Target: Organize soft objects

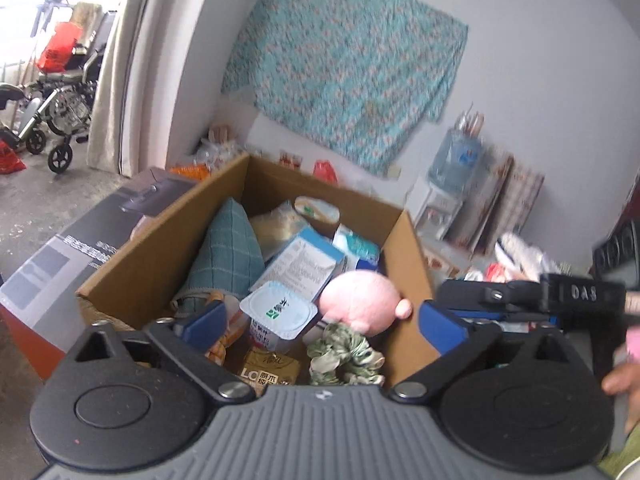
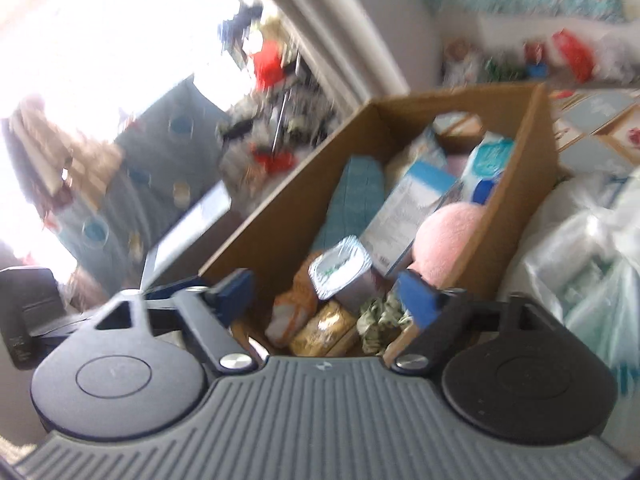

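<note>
An open cardboard box (image 1: 160, 248) (image 2: 280, 216) holds a mix of items. Among them are a pink plush toy (image 1: 360, 300) (image 2: 448, 236), a teal checked cloth (image 1: 228, 252) (image 2: 352, 196) and a green patterned scrunchie (image 1: 348, 356) (image 2: 380, 316). Also in the box are a sealed white cup (image 1: 276, 312) (image 2: 340, 268) and a blue-and-white carton (image 1: 304, 264) (image 2: 404, 212). My left gripper (image 1: 322, 324) hangs open over the box's near edge, nothing between its blue pads. My right gripper (image 2: 326, 292) is open too, above the same end, and holds nothing.
A large dark printed box (image 1: 60, 264) lies left of the cardboard box. Clear plastic bags (image 2: 580, 248) pile up on its right. A wheelchair (image 1: 60, 120) stands by the doorway, and a water dispenser (image 1: 452, 176) stands at the wall. A hand (image 1: 624, 380) shows at the right edge.
</note>
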The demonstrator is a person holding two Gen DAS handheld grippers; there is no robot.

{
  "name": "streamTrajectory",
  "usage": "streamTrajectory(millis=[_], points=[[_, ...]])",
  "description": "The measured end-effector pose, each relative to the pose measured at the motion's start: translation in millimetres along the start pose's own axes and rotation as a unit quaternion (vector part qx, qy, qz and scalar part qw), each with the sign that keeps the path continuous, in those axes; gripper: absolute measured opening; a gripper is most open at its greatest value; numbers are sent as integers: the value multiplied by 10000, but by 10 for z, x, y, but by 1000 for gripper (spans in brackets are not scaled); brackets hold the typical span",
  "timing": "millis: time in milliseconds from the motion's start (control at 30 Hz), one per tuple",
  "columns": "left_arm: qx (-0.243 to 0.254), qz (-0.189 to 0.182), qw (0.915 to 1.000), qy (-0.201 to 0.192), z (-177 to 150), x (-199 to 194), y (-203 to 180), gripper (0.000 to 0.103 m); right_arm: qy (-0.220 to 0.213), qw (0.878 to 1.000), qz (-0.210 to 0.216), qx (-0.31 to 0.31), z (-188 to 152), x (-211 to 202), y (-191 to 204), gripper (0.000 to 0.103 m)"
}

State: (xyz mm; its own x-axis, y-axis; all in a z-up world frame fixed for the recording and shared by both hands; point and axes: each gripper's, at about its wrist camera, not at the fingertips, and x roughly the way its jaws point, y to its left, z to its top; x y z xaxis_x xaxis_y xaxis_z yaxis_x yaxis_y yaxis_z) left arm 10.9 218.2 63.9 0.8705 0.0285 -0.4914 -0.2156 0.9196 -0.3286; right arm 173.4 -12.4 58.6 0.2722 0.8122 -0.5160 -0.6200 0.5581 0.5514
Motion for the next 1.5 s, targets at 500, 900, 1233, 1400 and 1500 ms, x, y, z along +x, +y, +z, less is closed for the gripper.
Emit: streamTrajectory(millis=[500, 900, 1233, 1400, 1500], points=[[387, 1095, 9929, 246, -414, -250, -484, 103, -1185, 9559, -2686, -15, -805, -673, 277, 102], [1023, 1455, 9838, 224, -580, -219, -695, 103, -1421, 8956, -4193, -435, -1139, -880, 527, 102], [994, 1220, 9875, 64, -584, -268, -693, 103, -1397, 9221, -3604, 164, -1271, -1005, 494, 102], [1038, 1302, 9856, 284, -592, -265, -711, 103, -1181, 9337, -3375, 174, -1261, -886, 517, 102], [1048, 1454, 9831, 383, -590, -241, -692, 103, -1065, 9433, -3134, 241, -1263, -810, 546, 102]])
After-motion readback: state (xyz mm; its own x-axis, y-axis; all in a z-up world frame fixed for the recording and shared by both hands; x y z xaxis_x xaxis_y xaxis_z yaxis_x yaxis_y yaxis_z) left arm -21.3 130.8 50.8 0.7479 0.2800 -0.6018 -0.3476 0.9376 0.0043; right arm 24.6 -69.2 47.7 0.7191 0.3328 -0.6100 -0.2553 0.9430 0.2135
